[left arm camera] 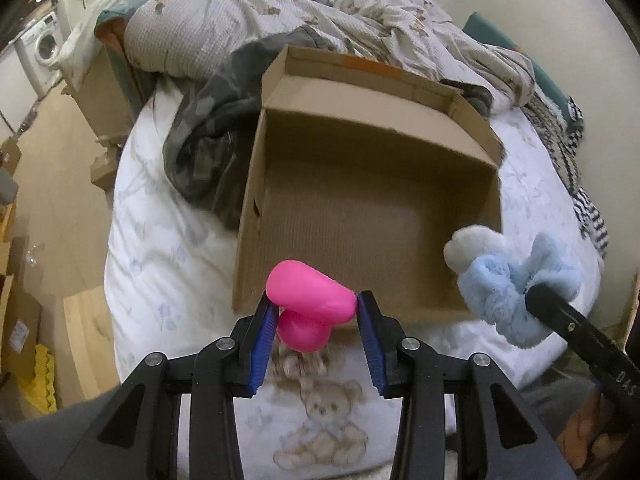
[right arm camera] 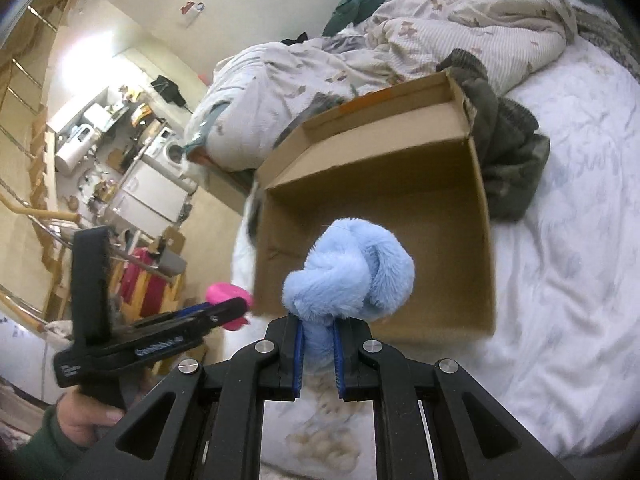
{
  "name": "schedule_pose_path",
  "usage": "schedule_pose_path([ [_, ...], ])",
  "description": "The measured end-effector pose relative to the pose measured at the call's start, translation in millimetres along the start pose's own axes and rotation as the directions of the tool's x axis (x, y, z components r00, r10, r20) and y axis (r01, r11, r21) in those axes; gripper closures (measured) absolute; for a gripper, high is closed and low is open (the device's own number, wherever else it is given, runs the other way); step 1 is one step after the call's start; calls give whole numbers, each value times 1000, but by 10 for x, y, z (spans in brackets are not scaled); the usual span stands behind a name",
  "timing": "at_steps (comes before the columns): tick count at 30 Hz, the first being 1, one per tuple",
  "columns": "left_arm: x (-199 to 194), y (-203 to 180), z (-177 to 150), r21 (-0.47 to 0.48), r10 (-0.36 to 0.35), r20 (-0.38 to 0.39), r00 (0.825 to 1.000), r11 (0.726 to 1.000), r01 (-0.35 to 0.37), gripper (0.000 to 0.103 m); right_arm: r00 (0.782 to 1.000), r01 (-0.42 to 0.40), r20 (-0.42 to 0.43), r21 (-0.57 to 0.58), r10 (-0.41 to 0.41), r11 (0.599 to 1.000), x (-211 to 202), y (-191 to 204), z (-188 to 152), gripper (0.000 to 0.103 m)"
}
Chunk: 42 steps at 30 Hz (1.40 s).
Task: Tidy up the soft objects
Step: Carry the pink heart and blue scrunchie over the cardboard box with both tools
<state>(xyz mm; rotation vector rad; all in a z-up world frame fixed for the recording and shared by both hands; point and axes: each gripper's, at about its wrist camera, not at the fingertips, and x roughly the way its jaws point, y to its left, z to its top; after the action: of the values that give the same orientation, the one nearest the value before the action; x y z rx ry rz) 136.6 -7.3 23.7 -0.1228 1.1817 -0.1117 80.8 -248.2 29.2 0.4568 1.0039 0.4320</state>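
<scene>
An open cardboard box (left arm camera: pixel 372 224) lies on the bed, empty inside; it also shows in the right wrist view (right arm camera: pixel 476 216). My left gripper (left arm camera: pixel 316 308) is shut on a pink soft toy (left arm camera: pixel 312 296) and holds it just above the box's near edge. The pink toy (right arm camera: pixel 226 294) and left gripper (right arm camera: pixel 216 312) show at the left of the right wrist view. My right gripper (right arm camera: pixel 318 328) is shut on a light blue plush toy (right arm camera: pixel 348 276) over the box's near rim. That plush (left arm camera: pixel 516 280), with a white part, shows at the right of the left wrist view.
The box rests on a white mattress sheet (left arm camera: pixel 160 240) with a teddy print (left arm camera: pixel 328 420). A dark camouflage garment (left arm camera: pixel 208 140) lies left of the box and a rumpled quilt (left arm camera: pixel 320 12) behind it. Boxes stand on the floor (left arm camera: pixel 24 320) left of the bed.
</scene>
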Motion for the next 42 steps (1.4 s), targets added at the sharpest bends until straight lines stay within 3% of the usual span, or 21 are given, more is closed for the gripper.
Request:
schedule_pose_path([
  [9,379,-105,147,64,64,47,997,996,-67,66,998,52,-33,36,-51,998,486,-302,115,89],
  [13,572,-80,135,44,54,15,998,998,-54,66,986,160,-37,-7,-160,987,626,-310,88,89],
  [22,799,-188,27,118,120,20,993,985,-122,66,979,164,-120,-35,-168,986,869,-320,-8,89],
  [27,808,-213,43,108,114,25,993,987,-116,66,976,166,-136,-39,-169,985,924,-309,-27,89],
  [31,816,-209,42,108,115,27,993,987,-118,66,956,234,-160,-92,-246,968,1019,-295,-83,89],
  [42,812,-134,21,79,109,26,994,991,-111,66,955,234,-164,-98,-248,967,1024,-288,-97,89],
])
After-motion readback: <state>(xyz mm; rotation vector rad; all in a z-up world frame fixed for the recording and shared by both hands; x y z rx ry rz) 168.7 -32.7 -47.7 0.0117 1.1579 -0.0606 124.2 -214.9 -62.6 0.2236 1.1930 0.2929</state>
